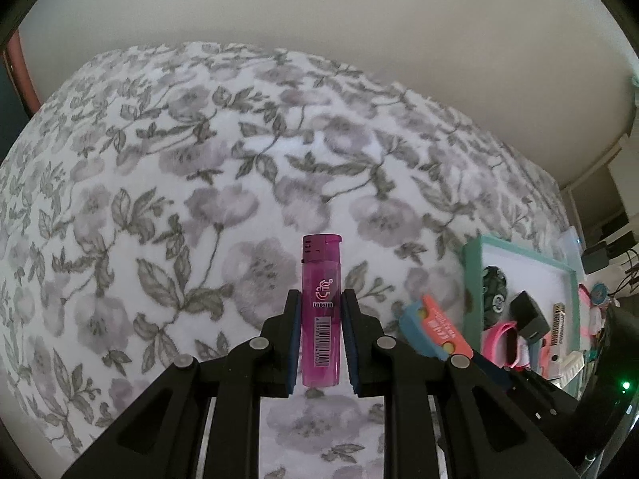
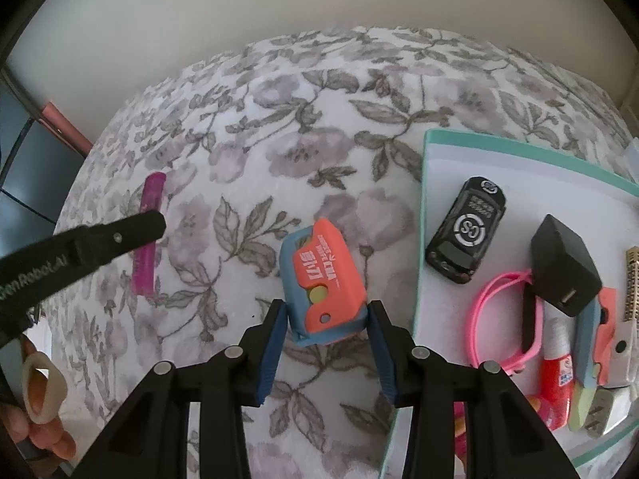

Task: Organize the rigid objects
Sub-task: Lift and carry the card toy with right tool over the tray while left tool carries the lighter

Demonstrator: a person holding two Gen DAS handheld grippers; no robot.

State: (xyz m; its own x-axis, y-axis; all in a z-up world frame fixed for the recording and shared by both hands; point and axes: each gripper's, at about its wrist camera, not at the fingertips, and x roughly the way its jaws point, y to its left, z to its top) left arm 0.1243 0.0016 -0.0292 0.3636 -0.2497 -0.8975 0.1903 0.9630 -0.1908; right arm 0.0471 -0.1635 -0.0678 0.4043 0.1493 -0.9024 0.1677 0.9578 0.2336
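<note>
Over the fuzzy floral blanket point(image 1: 159, 199), the left gripper point(image 1: 320, 331) clamps a translucent magenta lighter point(image 1: 321, 311); the right gripper point(image 2: 325, 343) stands apart.

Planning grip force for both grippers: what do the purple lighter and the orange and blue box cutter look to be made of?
Purple lighter: translucent glossy plastic, since light passes through its body; a printed barcode label sits on it. It is clamped in the left gripper.

Orange and blue box cutter: opaque moulded plastic, matte to satin with printed lettering, probably rigid. It lies on the floral blanket, between the right gripper's pads.
</note>
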